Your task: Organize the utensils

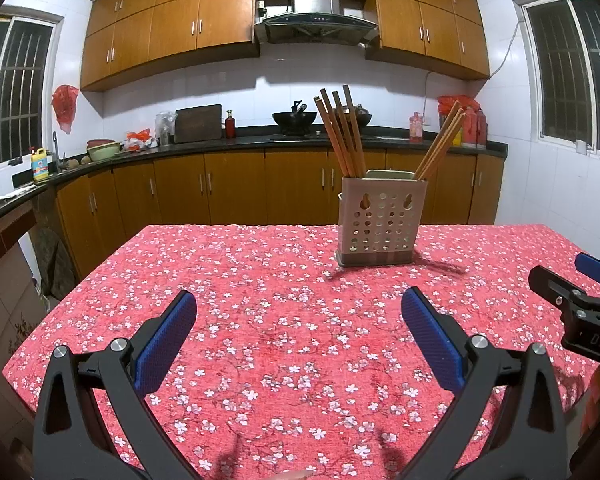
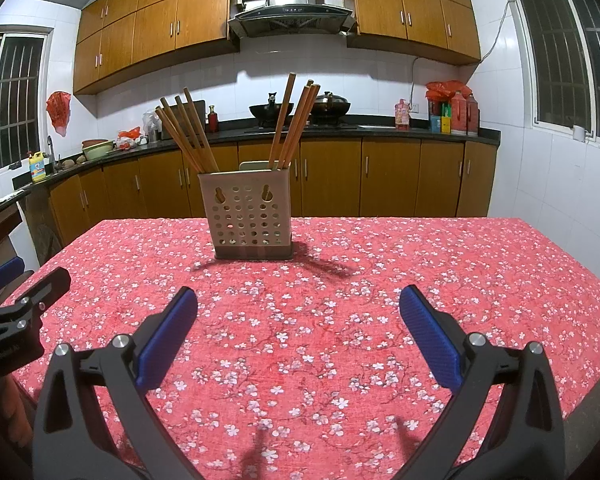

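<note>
A beige perforated utensil holder [image 1: 381,222] [image 2: 247,218] stands upright on the far part of the table. Several wooden chopsticks [image 1: 340,132] lean left from its left side, and more chopsticks [image 1: 440,146] lean right from its right side. In the right wrist view the two chopstick bunches [image 2: 188,136] [image 2: 294,124] stick up the same way. My left gripper [image 1: 299,312] is open above the cloth, well short of the holder, holding nothing. My right gripper [image 2: 299,308] is open too, equally far back and holding nothing. Each gripper shows at the edge of the other's view.
The table carries a red floral tablecloth [image 1: 284,344] [image 2: 380,320]. Its near and side edges drop off close to both grippers. Behind are wooden kitchen cabinets [image 1: 236,188], a dark counter with a wok [image 1: 294,119] and bottles [image 2: 466,114], and windows at both sides.
</note>
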`<state>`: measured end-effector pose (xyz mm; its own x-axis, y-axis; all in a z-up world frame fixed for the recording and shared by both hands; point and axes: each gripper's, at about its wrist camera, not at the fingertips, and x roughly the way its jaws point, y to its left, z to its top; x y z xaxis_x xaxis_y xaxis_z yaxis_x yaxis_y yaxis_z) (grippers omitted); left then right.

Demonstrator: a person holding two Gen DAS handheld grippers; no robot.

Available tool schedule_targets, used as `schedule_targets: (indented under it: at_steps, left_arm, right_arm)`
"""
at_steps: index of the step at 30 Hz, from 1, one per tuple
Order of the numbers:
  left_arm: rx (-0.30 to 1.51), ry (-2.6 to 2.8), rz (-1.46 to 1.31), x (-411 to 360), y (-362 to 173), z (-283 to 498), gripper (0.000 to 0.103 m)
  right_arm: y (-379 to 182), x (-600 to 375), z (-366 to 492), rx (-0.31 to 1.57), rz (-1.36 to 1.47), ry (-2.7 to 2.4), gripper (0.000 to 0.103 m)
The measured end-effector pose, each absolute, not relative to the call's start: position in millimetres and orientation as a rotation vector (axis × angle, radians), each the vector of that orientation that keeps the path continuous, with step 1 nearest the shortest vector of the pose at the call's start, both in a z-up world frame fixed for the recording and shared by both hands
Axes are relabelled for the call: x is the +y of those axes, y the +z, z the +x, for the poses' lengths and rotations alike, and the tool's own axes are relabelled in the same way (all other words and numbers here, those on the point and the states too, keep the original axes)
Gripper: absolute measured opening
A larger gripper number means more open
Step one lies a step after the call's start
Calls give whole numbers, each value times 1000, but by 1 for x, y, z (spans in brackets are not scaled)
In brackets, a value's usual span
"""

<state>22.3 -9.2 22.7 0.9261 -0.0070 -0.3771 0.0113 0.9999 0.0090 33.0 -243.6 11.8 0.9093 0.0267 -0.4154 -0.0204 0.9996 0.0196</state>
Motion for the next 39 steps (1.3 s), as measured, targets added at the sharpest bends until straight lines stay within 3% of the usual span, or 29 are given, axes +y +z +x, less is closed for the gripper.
schedule_targets:
  at_steps: [39]
  left_arm:
    - [398, -13, 7, -7, 18, 23, 101]
  right_arm:
    - [10, -242, 32, 435, 17, 25, 99]
